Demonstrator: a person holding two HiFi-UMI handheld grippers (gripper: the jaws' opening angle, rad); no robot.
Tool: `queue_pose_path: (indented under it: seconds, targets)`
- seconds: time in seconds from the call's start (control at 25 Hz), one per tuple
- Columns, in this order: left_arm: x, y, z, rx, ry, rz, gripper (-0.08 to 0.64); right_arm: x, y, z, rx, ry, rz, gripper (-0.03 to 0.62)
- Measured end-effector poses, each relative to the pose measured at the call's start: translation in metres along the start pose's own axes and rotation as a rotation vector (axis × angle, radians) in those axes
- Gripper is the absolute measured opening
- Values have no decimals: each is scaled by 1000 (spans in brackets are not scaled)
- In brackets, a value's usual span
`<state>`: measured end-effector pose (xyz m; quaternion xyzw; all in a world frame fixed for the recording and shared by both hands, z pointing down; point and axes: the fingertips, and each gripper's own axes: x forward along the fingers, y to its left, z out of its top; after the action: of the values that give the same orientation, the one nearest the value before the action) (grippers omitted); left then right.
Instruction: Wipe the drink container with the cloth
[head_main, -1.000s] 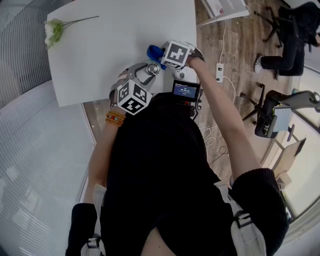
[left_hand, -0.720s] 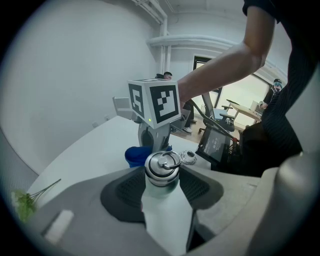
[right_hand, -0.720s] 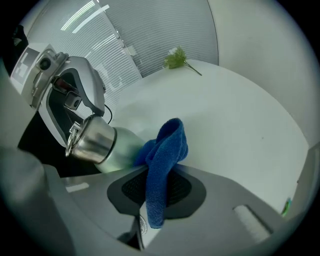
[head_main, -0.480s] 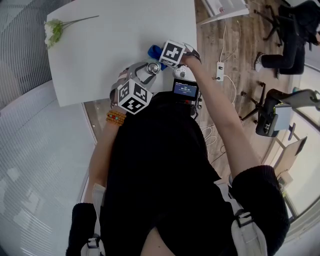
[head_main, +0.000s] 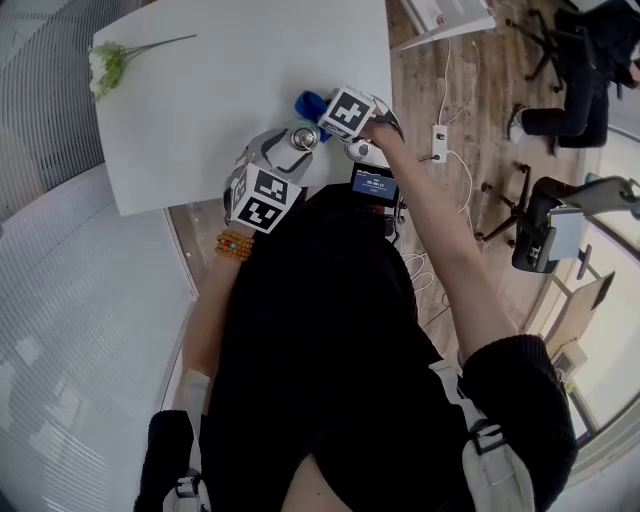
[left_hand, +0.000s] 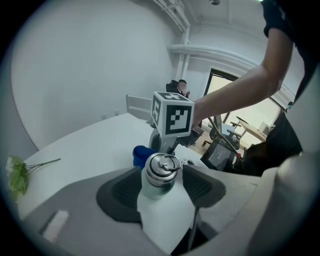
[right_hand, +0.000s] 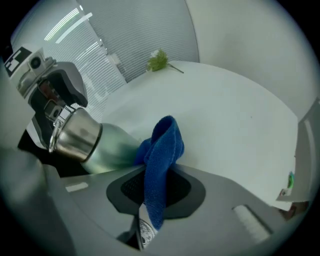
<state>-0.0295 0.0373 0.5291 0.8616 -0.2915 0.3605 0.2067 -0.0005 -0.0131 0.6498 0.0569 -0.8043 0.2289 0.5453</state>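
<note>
The drink container is a pale green bottle with a steel cap and ring. My left gripper is shut on the bottle's body, held above the near edge of the white table. In the right gripper view the bottle lies tilted, cap to the left. My right gripper is shut on a blue cloth, which presses against the bottle's side. From the head view, the bottle cap sits between both grippers, with the cloth just beyond it.
A green-and-white flower sprig lies at the table's far left corner. A small screen device sits against the person's chest. Office chairs and a power strip are on the wooden floor to the right.
The right gripper with the cloth has shifted slightly toward the person along the bottle. The left gripper has dipped a little, still holding the bottle.
</note>
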Motion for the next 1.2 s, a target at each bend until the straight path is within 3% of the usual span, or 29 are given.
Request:
queue_pose_path:
  seconds: [0.16, 0.24, 0.36, 0.4, 0.56, 0.64, 0.72, 0.92, 1.04, 1.12, 1.2]
  targets:
    - [6, -4, 16, -94, -71, -7, 288, -21, 6, -2, 9, -46, -24, 71]
    - [8, -1, 18, -110, -52, 17, 290, -31, 4, -1, 6, -88, -53, 71]
    - [17, 4, 8, -100, 6, 46, 288, -40, 5, 4, 12, -137, -76, 71]
    - [19, 5, 6, -96, 7, 49, 261, -42, 5, 6, 12, -148, -85, 71]
    - [22, 4, 7, -36, -16, 21, 259, -53, 7, 14, 3, -182, -101, 71]
    - [21, 0, 8, 41, -17, -51, 258, -63, 11, 15, -12, -196, -97, 71]
    - [21, -4, 6, 156, -1, -172, 258, -73, 15, 18, -34, -212, -75, 71]
    - [19, -15, -7, 538, 81, -544, 258, -81, 26, 19, -80, -224, 13, 71]
    - [14, -24, -12, 749, 152, -723, 258, -86, 31, 12, -86, -210, 43, 71]
    - [14, -27, -14, 854, 197, -799, 258, -88, 33, 8, -77, -206, 57, 71]
    - [15, -25, -17, 916, 240, -827, 259, -86, 34, 2, -70, -196, 61, 71]
